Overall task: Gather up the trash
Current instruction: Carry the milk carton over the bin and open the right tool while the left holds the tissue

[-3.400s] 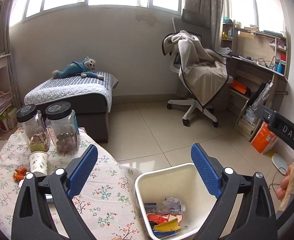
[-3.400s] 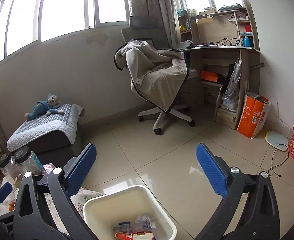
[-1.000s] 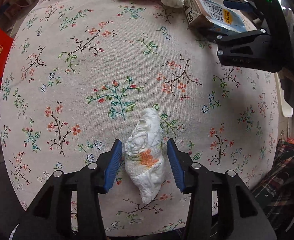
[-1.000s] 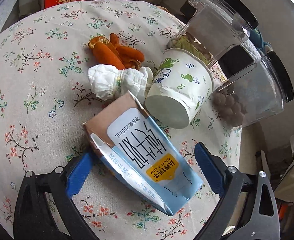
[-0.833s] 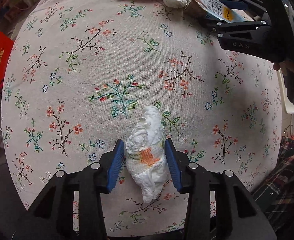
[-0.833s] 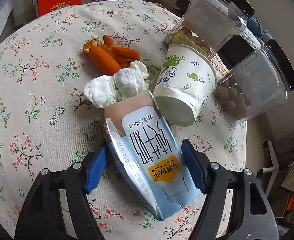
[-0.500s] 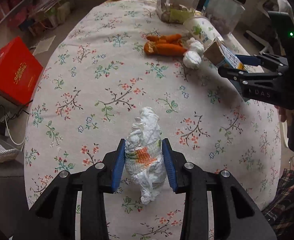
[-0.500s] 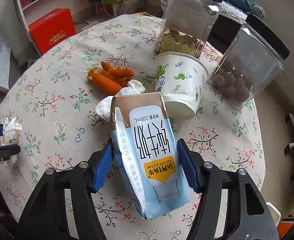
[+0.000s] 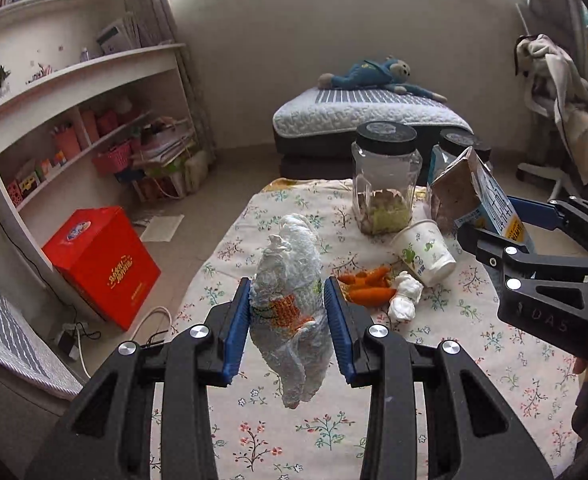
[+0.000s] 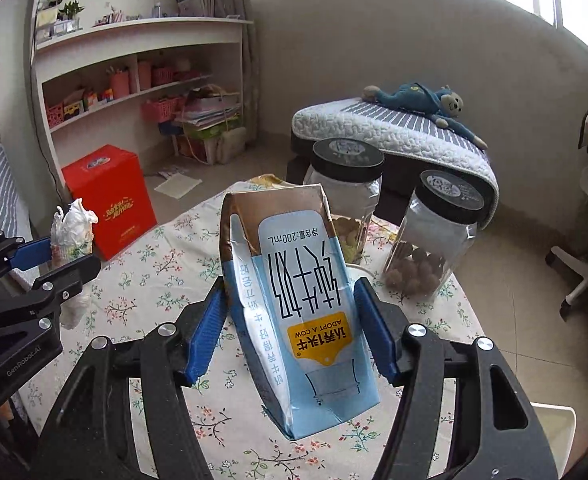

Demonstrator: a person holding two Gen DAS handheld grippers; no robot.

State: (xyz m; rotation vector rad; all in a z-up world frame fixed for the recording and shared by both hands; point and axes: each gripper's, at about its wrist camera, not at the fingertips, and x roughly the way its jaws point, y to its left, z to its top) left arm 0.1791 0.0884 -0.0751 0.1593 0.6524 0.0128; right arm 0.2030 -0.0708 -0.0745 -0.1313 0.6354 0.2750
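At the far left, a red cardboard box (image 9: 102,264) is sitting on the floor below white wall shelves (image 9: 82,92). The left gripper (image 9: 288,320) is clenching its blue fingers (image 9: 236,330) on a crumpled white tissue wad (image 9: 290,312), holding it clear above the floral-cloth counter (image 9: 473,380). Further right, orange peel pieces (image 9: 367,286), a small white paper ball (image 9: 405,299) and a tipped paper cup (image 9: 423,250) are lying on the counter, near two black-lidded clear jars (image 9: 383,184). At the right, the right gripper (image 10: 294,332) is grasping a light-blue and brown milk carton (image 10: 294,304) between its fingers, raised above the counter.
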